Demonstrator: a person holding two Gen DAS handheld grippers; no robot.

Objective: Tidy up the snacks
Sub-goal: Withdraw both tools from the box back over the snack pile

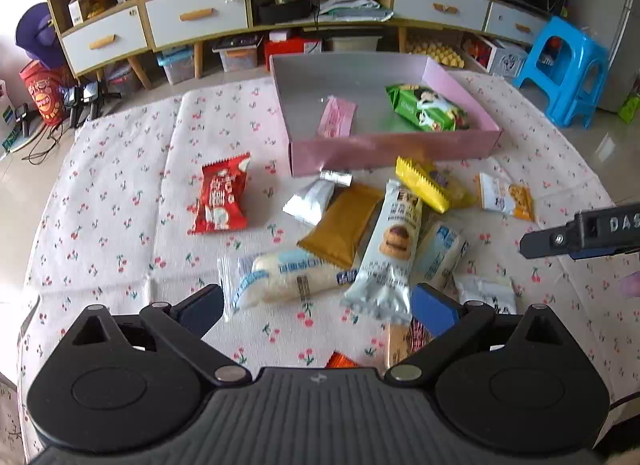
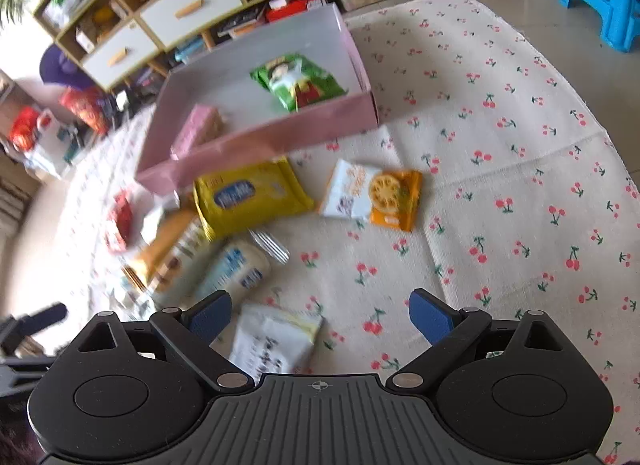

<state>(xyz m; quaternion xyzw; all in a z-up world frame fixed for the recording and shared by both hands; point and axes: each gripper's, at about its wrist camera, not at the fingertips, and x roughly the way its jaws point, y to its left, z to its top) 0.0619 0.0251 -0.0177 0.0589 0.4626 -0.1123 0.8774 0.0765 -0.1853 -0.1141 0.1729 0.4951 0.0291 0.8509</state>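
A pink box (image 1: 392, 147) stands on the cherry-print cloth and holds a green packet (image 1: 428, 107) and a pink packet (image 1: 336, 117). In front of it lie loose snacks: a red packet (image 1: 220, 197), a brown one (image 1: 342, 221), a yellow one (image 1: 428, 183) and an orange-white one (image 1: 506, 197). My left gripper (image 1: 316, 309) is open just above a white bread packet (image 1: 280, 281) and a pale blue cookie packet (image 1: 384, 265). My right gripper (image 2: 320, 315) is open over a white packet (image 2: 276, 341), with the yellow packet (image 2: 248, 197) and the box (image 2: 260, 141) beyond it.
A low cabinet with drawers (image 1: 196, 17) runs behind the cloth. A blue plastic stool (image 1: 568, 65) stands on the floor at the right. The right gripper's black finger (image 1: 560, 239) reaches in from the right edge of the left wrist view. Bare cloth (image 2: 520, 185) lies right of the snacks.
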